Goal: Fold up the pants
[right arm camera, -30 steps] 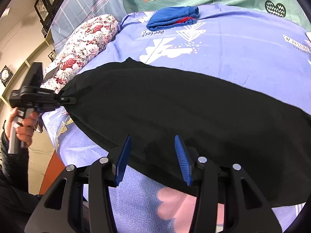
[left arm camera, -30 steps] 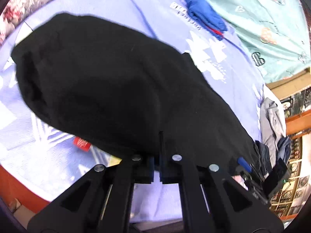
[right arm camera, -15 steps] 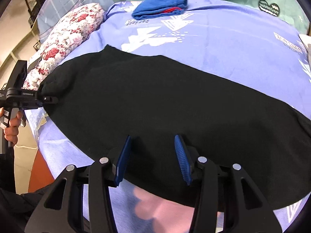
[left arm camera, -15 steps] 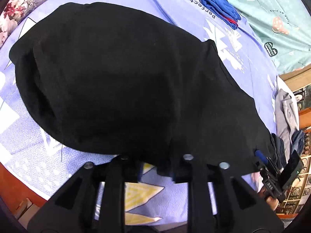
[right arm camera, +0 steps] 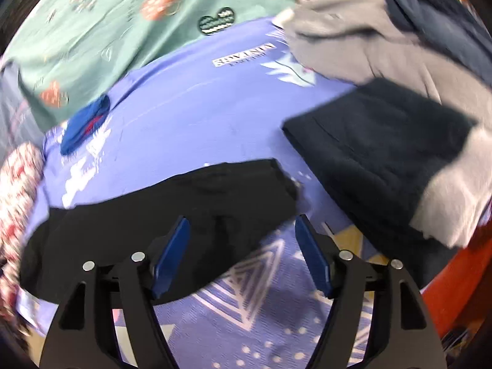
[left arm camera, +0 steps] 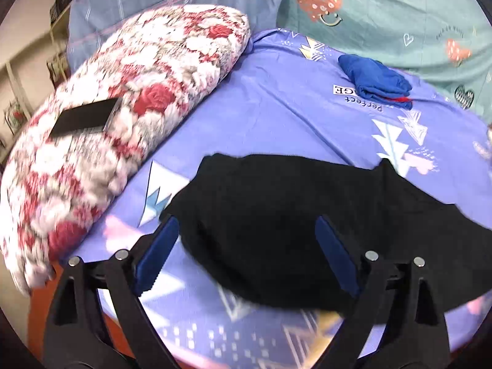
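We see the black pants [left arm camera: 295, 224] lying flat on the purple sheet [left arm camera: 276, 104], long axis running left to right. Our left gripper [left arm camera: 246, 246] has just spread wide over one end, pinching nothing. Our right gripper [right arm camera: 241, 249] has just spread too, over the other end. Motion blurs the pile [right arm camera: 378, 147] at right.

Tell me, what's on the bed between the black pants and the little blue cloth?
Only bare purple sheet, between black pants and blue cloth, in the left wrist view.
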A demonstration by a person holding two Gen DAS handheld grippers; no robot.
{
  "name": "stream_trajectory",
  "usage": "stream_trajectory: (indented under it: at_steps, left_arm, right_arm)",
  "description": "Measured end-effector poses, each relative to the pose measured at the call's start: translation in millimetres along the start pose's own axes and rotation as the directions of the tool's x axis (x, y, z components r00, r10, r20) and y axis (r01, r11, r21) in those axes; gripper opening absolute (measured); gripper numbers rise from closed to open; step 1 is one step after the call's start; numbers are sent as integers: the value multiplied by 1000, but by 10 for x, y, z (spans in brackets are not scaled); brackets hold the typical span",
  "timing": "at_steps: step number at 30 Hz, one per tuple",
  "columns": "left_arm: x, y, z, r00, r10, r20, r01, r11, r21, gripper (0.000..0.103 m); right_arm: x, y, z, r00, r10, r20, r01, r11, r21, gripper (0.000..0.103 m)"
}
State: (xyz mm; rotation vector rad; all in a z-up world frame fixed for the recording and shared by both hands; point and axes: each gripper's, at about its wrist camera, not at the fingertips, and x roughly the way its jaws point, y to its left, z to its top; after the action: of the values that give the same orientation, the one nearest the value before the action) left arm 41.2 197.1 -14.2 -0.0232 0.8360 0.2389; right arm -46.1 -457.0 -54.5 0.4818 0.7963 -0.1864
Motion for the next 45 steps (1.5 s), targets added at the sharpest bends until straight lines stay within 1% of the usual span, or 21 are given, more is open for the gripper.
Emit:
stream_trajectory:
  at_steps: [2,6,9,10,12,13,15,18,22,23,24,25,26,29,32,34,37,39,42,43,45]
  left_arm:
    - [204,-93,21,999,-6,-34,6,1000,24,92]
    - [521,-220,-67,993,-9,-121,14,999,42,92]
    - [743,-199,-156,983,-19,-183,22,1000,16,92]
    - [818,-173,-184,979,-15,-204,16,1000,4,92]
    - [921,-125,-185,976,-14,-217,14,1000,-2,92]
    - [936,-122,-171,976,-6,-216,7,1000,5,92]
    - [930,-119,-125,976,1,-219,2,1000,12,92]
    - [853,-99,-78,979,-11,-202,14,1000,11,92]
    - [993,-58,-116,973,21,-231,-7,998,62,92]
    - [1013,-56,-121,972,19,-234,-4,998,66,92]
    - [994,-61,-130,974,17,-227,-1,997,73,92]
    - [954,-68,-125,976,18,-219,1,996,86,92]
    - [908,-72,-118,977,14,-212,7,995,97,92]
    - [741,4,-81,983,-1,-182,19,995,98,93]
    - [584,191,-44,988,-31,-153,39,998,46,94]
    - [514,363,-23,987,-64,-150,61,998,-23,95]
    - [490,543,-41,980,-88,-178,69,992,-110,95]
    - [508,671,-79,968,-141,-207,103,978,-182,94]
    - [582,780,-128,954,-183,-237,123,961,-247,91]
    - [612,808,-139,951,-184,-247,117,957,-265,89]
    - [660,844,-143,945,-202,-257,123,948,-293,79]
  right_arm:
    - [114,40,0,999,27,-38,-27,1000,5,74]
    - [339,178,52,996,77,-54,-76,997,21,74]
    - [474,217,146,996,57,-63,-54,997,49,72]
    - [494,210,182,998,49,-48,-46,996,74,54]
    - [509,157,249,997,70,-43,-65,992,104,24]
    - [481,129,275,995,91,-29,-87,989,119,20]
    - [324,96,331,997,77,32,-80,991,110,17]
    - [148,61,364,996,53,69,-59,994,91,16]
    - [479,-58,213,997,-50,-64,56,993,102,20]
    - [486,-54,196,995,-71,-63,77,992,97,22]
    - [448,-46,195,995,-90,-50,95,991,98,31]
    - [358,-7,227,989,-145,-12,145,985,92,45]
    - [260,42,256,981,-195,27,192,978,76,51]
    - [-51,286,329,952,-257,167,261,965,-5,54]
    - [-248,542,344,945,-185,269,209,976,-63,54]
    - [-234,733,318,951,-127,280,164,980,-112,54]
    - [44,1013,251,987,63,147,-36,983,-177,54]
    - [252,1138,197,992,119,49,-108,978,-177,54]
    - [627,1238,67,975,188,-121,-203,972,-121,54]
    - [679,1264,12,968,198,-153,-215,971,-108,54]
    - [742,1324,-93,961,202,-191,-225,969,-104,54]
